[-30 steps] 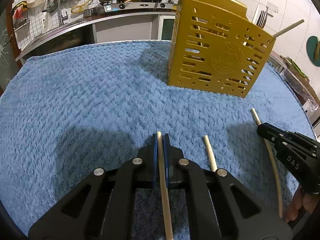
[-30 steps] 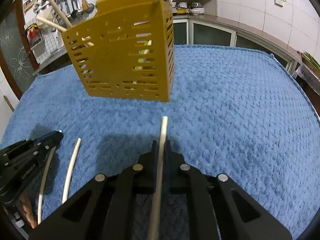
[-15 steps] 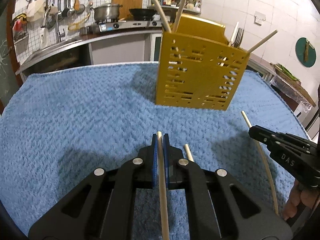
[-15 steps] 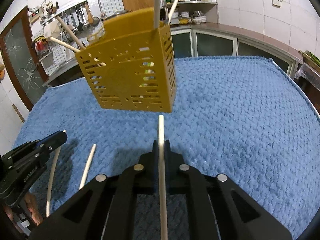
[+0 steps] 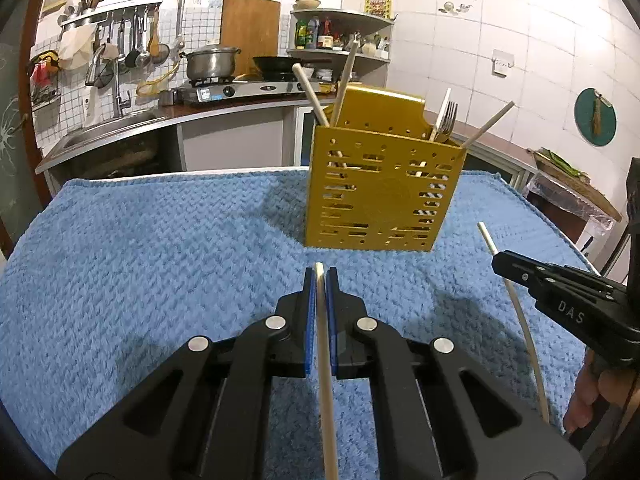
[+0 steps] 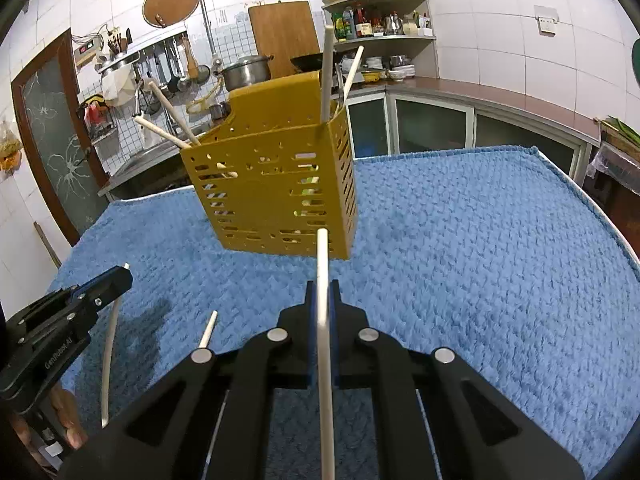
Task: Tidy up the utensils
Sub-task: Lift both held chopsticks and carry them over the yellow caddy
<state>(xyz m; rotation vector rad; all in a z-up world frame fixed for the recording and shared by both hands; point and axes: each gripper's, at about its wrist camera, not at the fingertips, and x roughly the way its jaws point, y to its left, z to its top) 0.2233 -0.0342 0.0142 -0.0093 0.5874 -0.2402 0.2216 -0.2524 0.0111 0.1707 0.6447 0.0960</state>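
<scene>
We are raising both chopsticks (left gripper (image 5: 319,276), right gripper (image 6: 322,288), jaws clamped) off the towel (image 5: 160,248); the holder (image 5: 380,196) ahead now sits lower, ready for insertion.

White tiled wall (image 5: 460,36), steel counter (image 5: 240,106)

Ahead of both tongs the one real obstacle is the yellow slotted utensil caddy (image 5: 380,196), upright on the blue towel-covered bench (image 5: 160,264). Chopsticks (image 5: 310,92) and a fork (image 5: 445,120) jut from its top and lean outward, crowding the way in from above. To its left the towel runs open toward the bench edge; on the right wrist view, a broad open stretch lies to its right too. The left tongs (image 5: 320,280) and right tongs (image 6: 323,292) sit side by side, each clamping a chopstick. A loose chopstick (image 6: 208,328) lies between them.
</scene>
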